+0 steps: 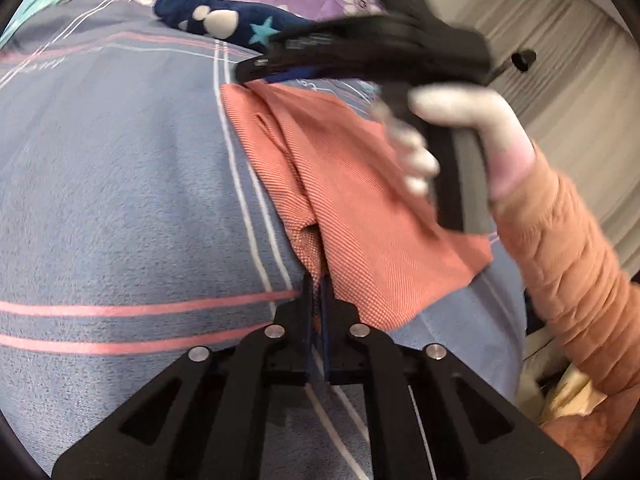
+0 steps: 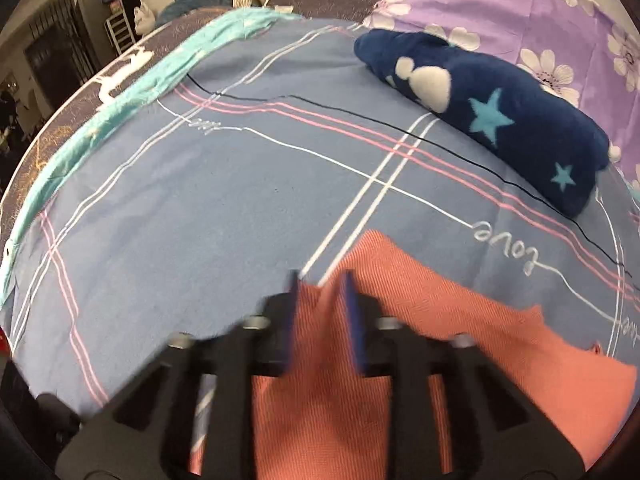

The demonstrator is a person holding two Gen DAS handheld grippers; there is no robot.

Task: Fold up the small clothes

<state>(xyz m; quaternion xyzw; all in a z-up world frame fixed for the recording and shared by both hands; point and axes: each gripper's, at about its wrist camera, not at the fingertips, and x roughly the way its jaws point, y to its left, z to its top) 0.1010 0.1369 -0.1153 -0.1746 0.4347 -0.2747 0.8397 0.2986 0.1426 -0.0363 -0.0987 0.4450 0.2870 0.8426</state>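
Observation:
A small orange-pink garment [image 1: 360, 208] lies on the blue striped bedsheet [image 1: 120, 184]. My left gripper [image 1: 319, 280] is shut on a bunched near edge of the garment. In the left wrist view my right gripper [image 1: 256, 66] comes in from the upper right, held by a white-gloved hand [image 1: 460, 128], its tip at the garment's far corner. In the right wrist view the garment [image 2: 460, 344] lies under and between the blue pads [image 2: 354, 320] of my right gripper [image 2: 320, 284], which stand partly apart over the cloth; the view is blurred.
A folded navy fleece with stars [image 2: 500, 120] lies at the far side of the sheet [image 2: 200, 200]. A purple floral cloth [image 2: 520, 8] is behind it. A teal cloth [image 2: 132, 88] runs along the far left edge. A curtain [image 1: 568, 80] hangs at right.

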